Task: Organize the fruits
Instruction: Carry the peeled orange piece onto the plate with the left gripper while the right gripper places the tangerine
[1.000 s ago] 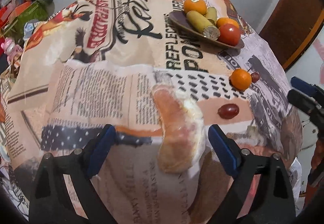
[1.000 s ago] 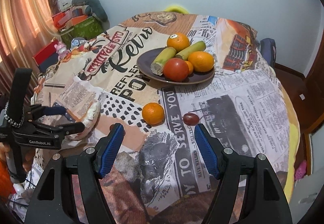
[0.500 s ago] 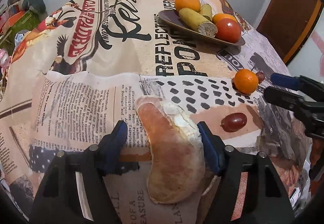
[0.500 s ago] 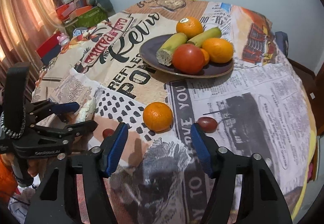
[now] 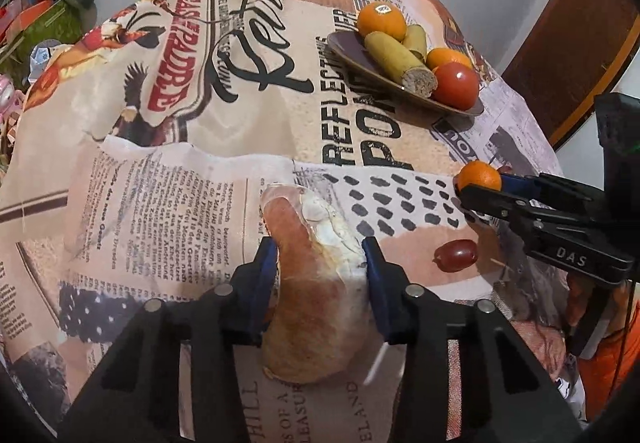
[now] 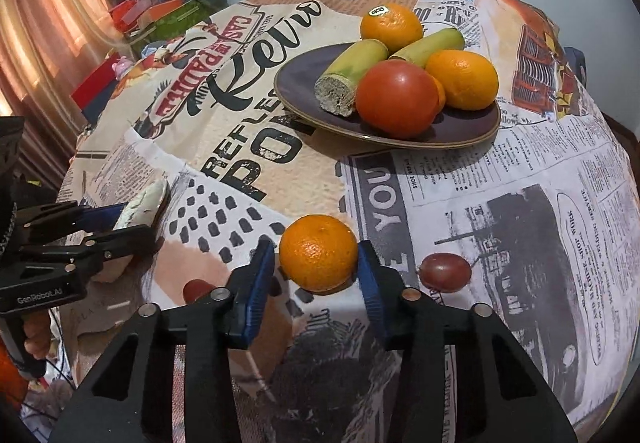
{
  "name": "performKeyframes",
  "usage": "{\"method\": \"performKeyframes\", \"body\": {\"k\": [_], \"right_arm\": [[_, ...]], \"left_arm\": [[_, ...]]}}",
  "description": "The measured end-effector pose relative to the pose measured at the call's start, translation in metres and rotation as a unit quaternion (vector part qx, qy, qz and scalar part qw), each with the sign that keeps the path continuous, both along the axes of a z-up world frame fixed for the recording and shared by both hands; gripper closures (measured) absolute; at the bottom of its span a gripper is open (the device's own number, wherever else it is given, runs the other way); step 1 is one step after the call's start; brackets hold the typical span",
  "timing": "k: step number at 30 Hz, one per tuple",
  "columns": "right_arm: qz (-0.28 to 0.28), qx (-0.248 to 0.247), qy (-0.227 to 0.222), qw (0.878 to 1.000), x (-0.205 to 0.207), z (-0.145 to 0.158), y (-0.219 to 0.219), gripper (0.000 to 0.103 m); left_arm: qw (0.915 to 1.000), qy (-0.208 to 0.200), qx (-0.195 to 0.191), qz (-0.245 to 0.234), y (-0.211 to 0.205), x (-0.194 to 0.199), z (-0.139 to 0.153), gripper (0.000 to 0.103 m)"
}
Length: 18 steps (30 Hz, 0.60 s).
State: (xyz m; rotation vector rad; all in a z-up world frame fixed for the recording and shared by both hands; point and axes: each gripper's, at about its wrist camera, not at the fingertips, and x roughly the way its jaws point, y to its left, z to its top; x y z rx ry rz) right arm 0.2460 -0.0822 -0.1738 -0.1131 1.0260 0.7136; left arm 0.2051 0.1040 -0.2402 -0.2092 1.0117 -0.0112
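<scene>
My left gripper (image 5: 320, 267) is shut on a large peeled fruit segment (image 5: 316, 283) lying on the printed tablecloth. My right gripper (image 6: 316, 267) has its blue pads against both sides of a small orange (image 6: 318, 251) that rests on the cloth. The orange also shows in the left wrist view (image 5: 479, 175). A dark plate (image 6: 304, 91) at the back holds two oranges, a tomato (image 6: 394, 99) and two green cane pieces. One red grape (image 6: 445, 271) lies right of the small orange, another (image 5: 456, 255) right of the segment.
The round table drops away on all sides. Boxes, a soft toy and a curtain (image 6: 44, 43) stand beyond its left edge. A brown wooden door (image 5: 568, 43) is at the right. The left gripper's body (image 6: 60, 243) sits at the table's left edge.
Both grippers have moved forward and closed: the left onto the fruit segment, the right around the small orange, which was ahead of its open fingers before.
</scene>
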Motion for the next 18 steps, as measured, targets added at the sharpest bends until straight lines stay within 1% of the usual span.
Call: {"method": "performKeyframes", "body": {"k": [2,5,7,13,18], "right_arm": [[0.0,0.002,0.0,1.0,0.0,0.0,-0.001,0.068],[-0.003,0.003,-0.005,1.0,-0.002,0.002,-0.002,0.068],[-0.005,0.007,-0.009,1.0,-0.002,0.006,-0.004,0.068],[-0.012,0.013,-0.032,0.999,-0.003,0.021,-0.01,0.068],[-0.023,0.017,-0.053,0.998,-0.001,0.033,-0.017,0.068]], "left_arm": [[1.0,-0.003,0.004,0.001,-0.001,0.0,0.002,0.063],[0.9999,-0.016,0.003,0.002,-0.002,-0.001,0.009,0.073],[0.9997,-0.025,0.004,0.0,-0.004,-0.001,0.015,0.077],[0.9992,-0.037,0.014,-0.006,-0.009,0.001,0.026,0.079],[0.9984,-0.054,0.013,-0.007,-0.01,0.003,0.04,0.079]]}}
